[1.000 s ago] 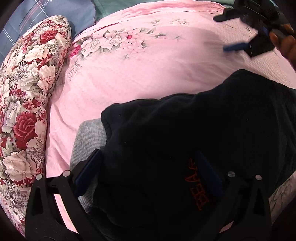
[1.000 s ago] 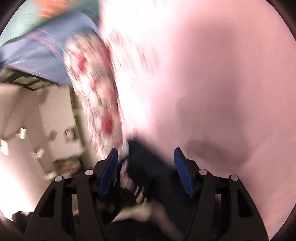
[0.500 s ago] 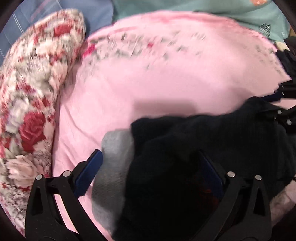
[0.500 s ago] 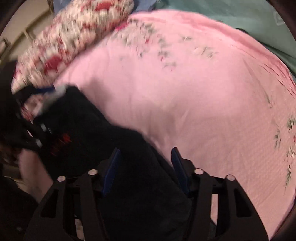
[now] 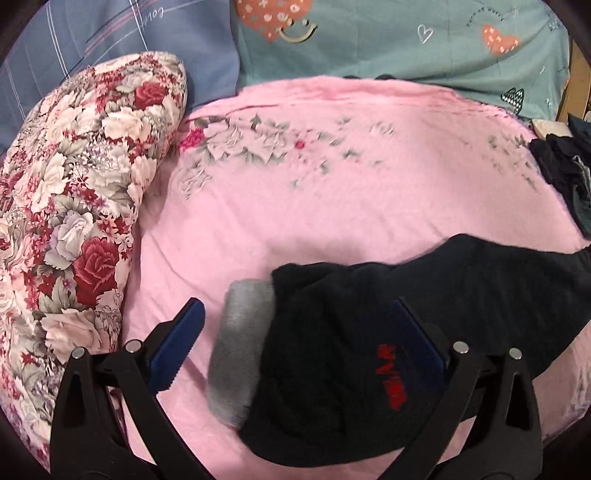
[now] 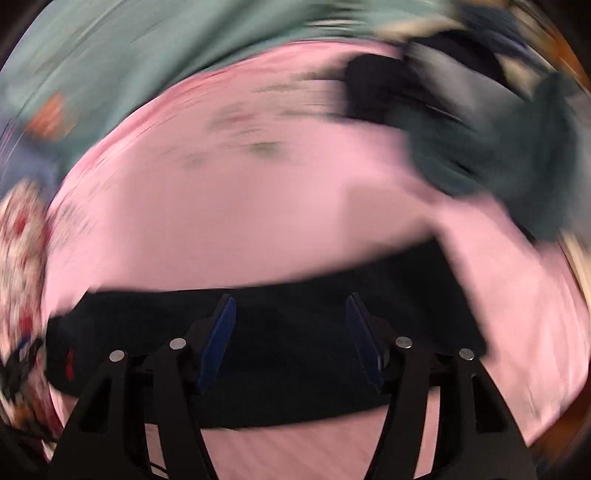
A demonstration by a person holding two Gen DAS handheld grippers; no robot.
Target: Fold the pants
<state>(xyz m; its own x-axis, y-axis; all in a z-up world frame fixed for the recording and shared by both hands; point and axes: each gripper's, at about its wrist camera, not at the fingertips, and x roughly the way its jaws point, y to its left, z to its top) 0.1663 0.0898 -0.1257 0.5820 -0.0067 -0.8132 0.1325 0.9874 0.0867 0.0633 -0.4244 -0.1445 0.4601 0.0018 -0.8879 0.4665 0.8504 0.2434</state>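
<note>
- Left gripper (image 5: 295, 336) spread wide, blue pads (image 5: 177, 343) well apart, nothing pinched between them.
- Under and between those fingers: black pants (image 5: 369, 350), folded into a long band, running off toward the right-hand side of that gripper.
- Near end of the band, just inside the left-hand pad: grey lining (image 5: 240, 347) turned out, not touching the pad as far as can be told.
- Beside the right-hand pad, on the black cloth: red lettering (image 5: 391, 376), too distorted to read.
- Ahead of the left gripper: pink sheet (image 5: 314, 206) with a faded flower print, bearing the pants.
- Off to its left: floral pillow (image 5: 81, 206) in red and white roses, lying along the sheet's edge.
- Farther ahead: blue striped bedding (image 5: 110, 33) and teal bedding with hearts (image 5: 406, 37).
- Far right of it: pile of dark clothes (image 5: 565, 173) at the sheet's edge.
- Right gripper (image 6: 291, 332) seen in a heavily smeared view, jaws opening, blue pads (image 6: 218, 332) standing clear of each other.
- Directly below and between those pads: same black pants (image 6: 295, 310), stretched crosswise in front of the fingers; cloth lies between them, but no pad seen pressing on it.
- Beyond the right gripper: pink sheet (image 6: 240, 206), blurred.
- Up and to its right: dark clothes (image 6: 480, 140), shapes not clear.
- Far left of it, at the end of the band: a smudge of black and blue, likely the other gripper, too blurred to say more.
</note>
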